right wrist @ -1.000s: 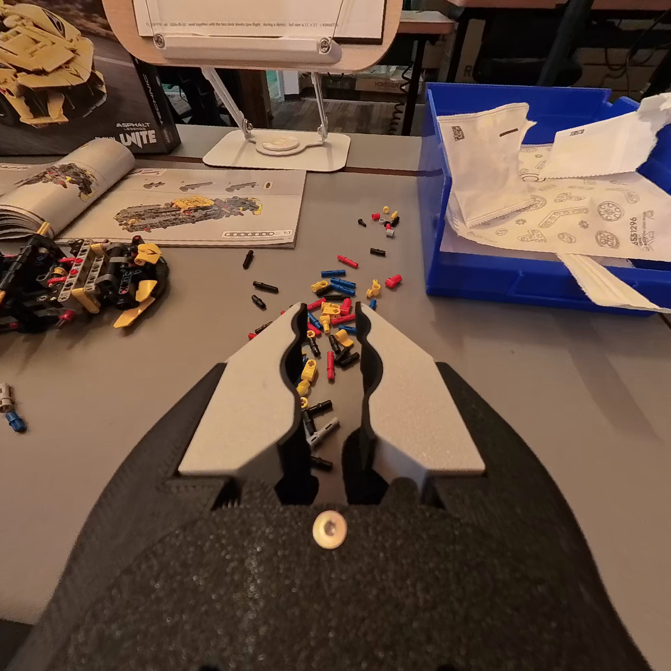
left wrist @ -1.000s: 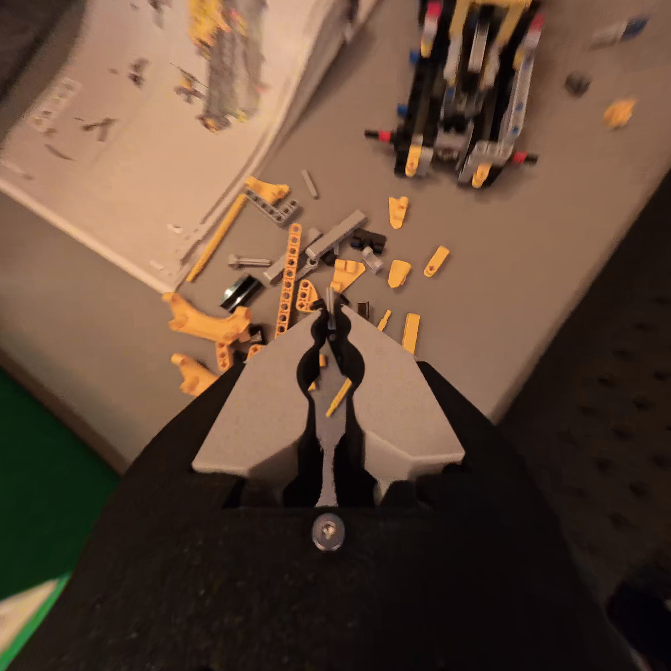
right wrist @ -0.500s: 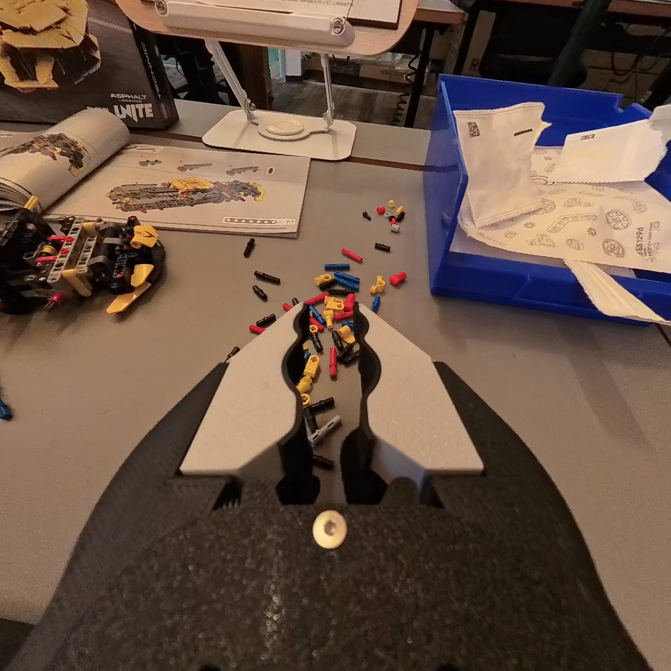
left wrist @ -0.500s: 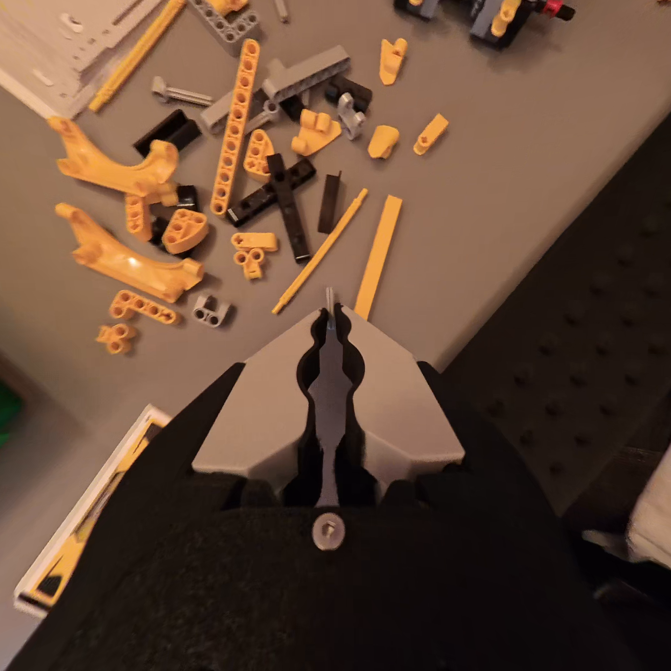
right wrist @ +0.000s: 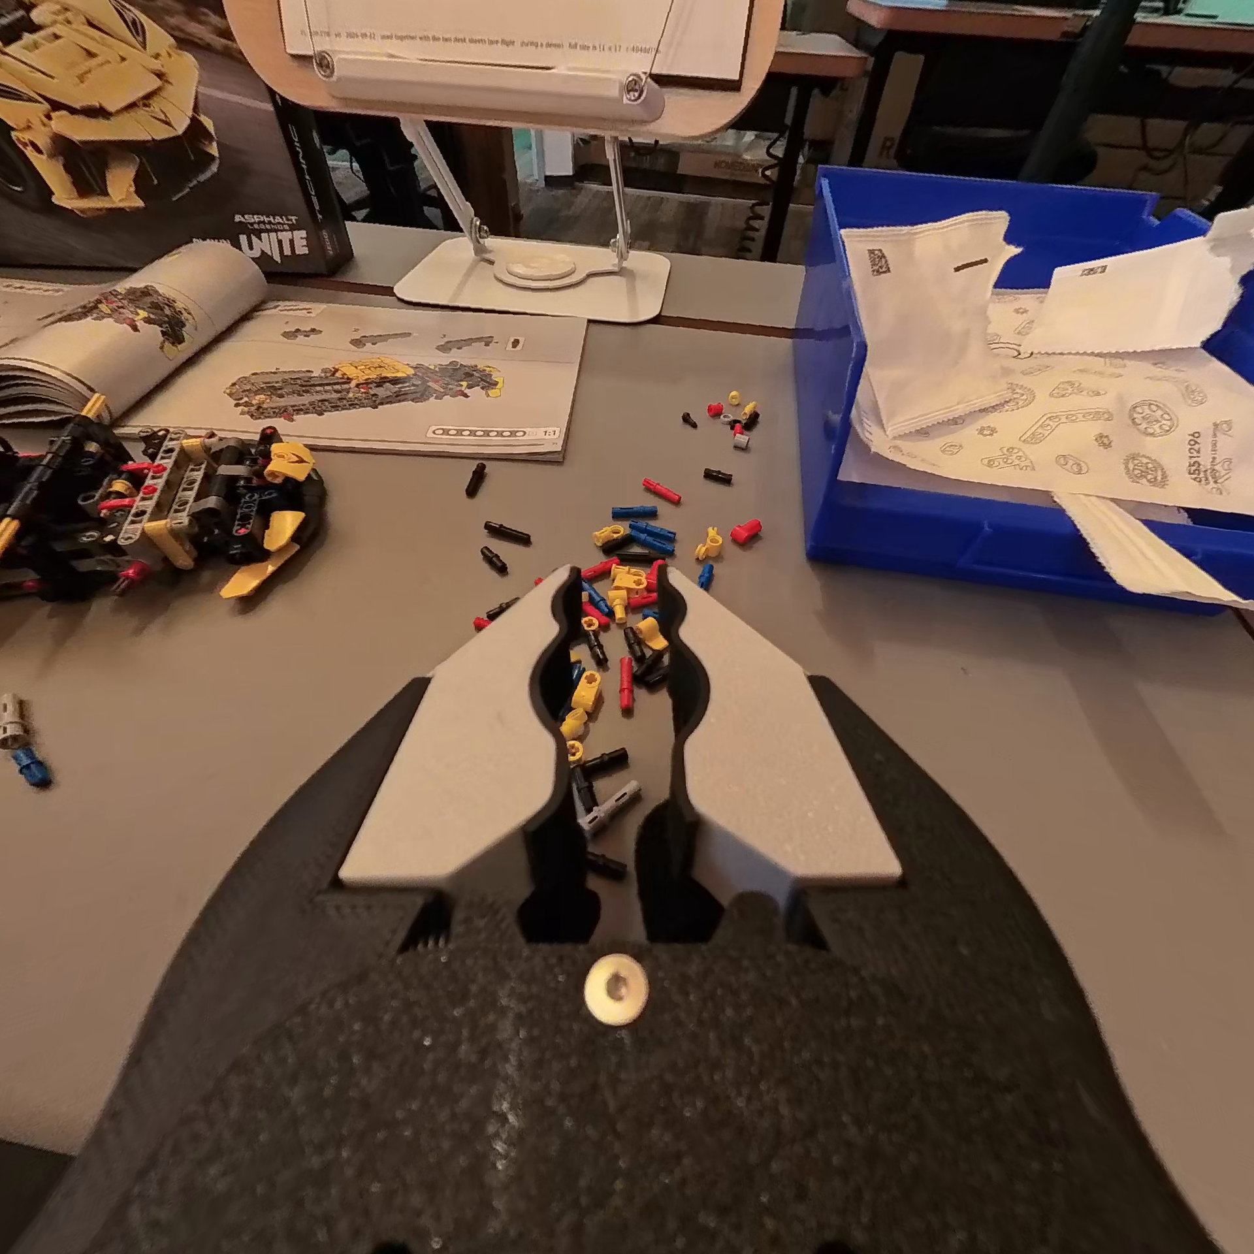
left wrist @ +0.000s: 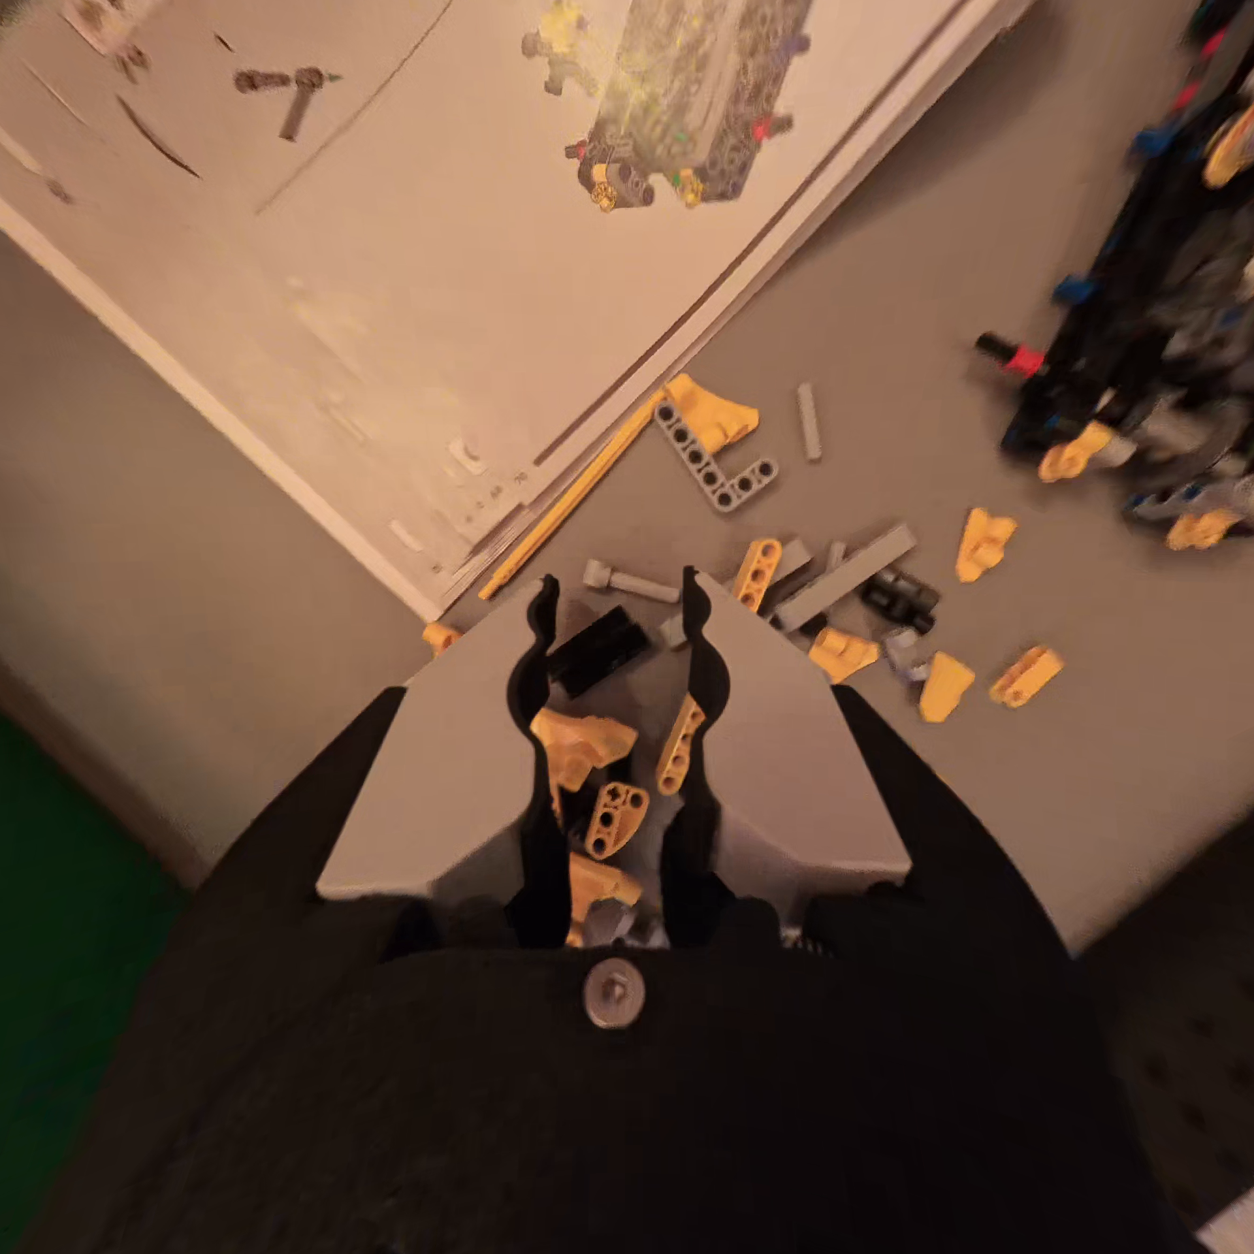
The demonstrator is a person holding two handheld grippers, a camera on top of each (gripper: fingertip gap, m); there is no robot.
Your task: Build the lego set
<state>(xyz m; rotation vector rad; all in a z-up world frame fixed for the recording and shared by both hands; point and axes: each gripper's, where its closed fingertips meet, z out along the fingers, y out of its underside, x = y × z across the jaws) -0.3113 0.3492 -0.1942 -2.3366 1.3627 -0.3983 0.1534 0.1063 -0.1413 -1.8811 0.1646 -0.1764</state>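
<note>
Grey table (right wrist: 203, 780) under warm, dim light. Far edge: white stand (right wrist: 536, 278). Beyond it, dark desks (right wrist: 1018, 41) and cables. Green floor (left wrist: 61, 882) at near left.

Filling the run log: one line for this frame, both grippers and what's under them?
left gripper: jaws open, above yellow/grey beam pile beside manual | right gripper: jaws open, empty, over small pin pile | model: on table, untouched

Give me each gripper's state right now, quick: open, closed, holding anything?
Left gripper: open, holding nothing, above loose yellow and black lego pieces.
Right gripper: open, holding nothing, above small red, blue and yellow lego pins.
</note>
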